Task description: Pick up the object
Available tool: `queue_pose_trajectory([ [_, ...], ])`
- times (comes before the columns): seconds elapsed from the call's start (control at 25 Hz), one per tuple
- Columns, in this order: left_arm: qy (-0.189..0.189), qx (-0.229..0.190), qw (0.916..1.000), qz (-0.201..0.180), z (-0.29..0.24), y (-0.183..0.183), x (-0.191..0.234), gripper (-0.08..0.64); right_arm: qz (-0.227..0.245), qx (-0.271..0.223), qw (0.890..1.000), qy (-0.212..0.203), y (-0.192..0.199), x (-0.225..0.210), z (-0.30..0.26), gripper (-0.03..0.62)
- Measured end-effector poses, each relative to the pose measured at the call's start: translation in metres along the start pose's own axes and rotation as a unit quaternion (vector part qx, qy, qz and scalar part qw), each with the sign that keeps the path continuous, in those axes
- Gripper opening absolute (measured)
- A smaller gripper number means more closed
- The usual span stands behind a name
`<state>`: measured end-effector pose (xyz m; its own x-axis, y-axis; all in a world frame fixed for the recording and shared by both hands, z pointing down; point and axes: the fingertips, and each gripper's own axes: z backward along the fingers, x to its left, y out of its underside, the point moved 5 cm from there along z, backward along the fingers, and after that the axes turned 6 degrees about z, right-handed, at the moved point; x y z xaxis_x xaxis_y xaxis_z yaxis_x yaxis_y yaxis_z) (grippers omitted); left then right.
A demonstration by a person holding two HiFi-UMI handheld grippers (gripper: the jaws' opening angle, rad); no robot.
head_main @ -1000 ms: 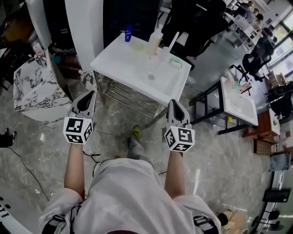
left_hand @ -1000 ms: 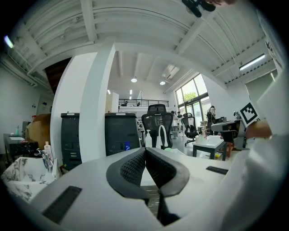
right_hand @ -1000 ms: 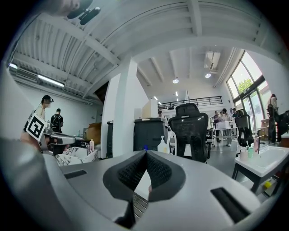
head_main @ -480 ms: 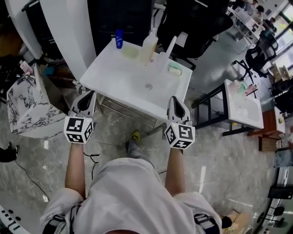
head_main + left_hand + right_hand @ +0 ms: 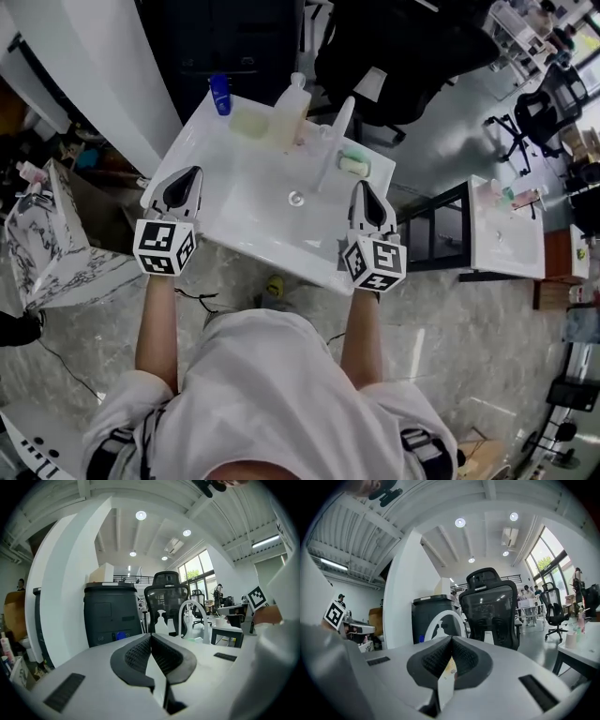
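A white sink basin (image 5: 246, 228) stands in front of me in the head view. Along its far rim are a blue bottle (image 5: 219, 95), a pale soap dish (image 5: 249, 124), a clear pump bottle (image 5: 290, 111), a white faucet (image 5: 336, 131) and a green soap bar (image 5: 353, 165). My left gripper (image 5: 192, 172) hovers over the basin's left edge, shut and holding nothing. My right gripper (image 5: 362, 186) is over the right edge, also shut and holding nothing. In the left gripper view the jaws (image 5: 151, 637) meet, with the faucet (image 5: 191, 616) beyond. The right gripper view shows its jaws (image 5: 451, 640) closed too.
A marbled white box (image 5: 47, 244) sits on the floor at the left. A black frame (image 5: 433, 220) and a second white basin (image 5: 506, 230) stand at the right. A black office chair (image 5: 412, 47) is behind the sink, and a white pillar (image 5: 94, 75) rises at the far left.
I have stepped closer to the sink. Both grippers, formerly short of its near edge over the floor, now reach over the basin. Both stay shut.
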<state>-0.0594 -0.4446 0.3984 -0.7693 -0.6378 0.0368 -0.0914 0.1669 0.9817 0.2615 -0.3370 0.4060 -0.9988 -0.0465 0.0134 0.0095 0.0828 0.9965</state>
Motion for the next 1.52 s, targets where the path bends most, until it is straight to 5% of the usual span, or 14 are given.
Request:
queue_pose_trajectory([
  [1.0,0.088,0.066,0.9938,0.014,-0.166,0.023,0.04,0.02,-0.017,0.07,0.994,0.078,0.04,-0.041,-0.092,0.006],
  [1.52,0.12,0.117,0.9855,-0.027,-0.228,0.059,0.033,0.021,-0.034,0.103,0.989,0.097,0.082,-0.066,-0.117,0.006],
])
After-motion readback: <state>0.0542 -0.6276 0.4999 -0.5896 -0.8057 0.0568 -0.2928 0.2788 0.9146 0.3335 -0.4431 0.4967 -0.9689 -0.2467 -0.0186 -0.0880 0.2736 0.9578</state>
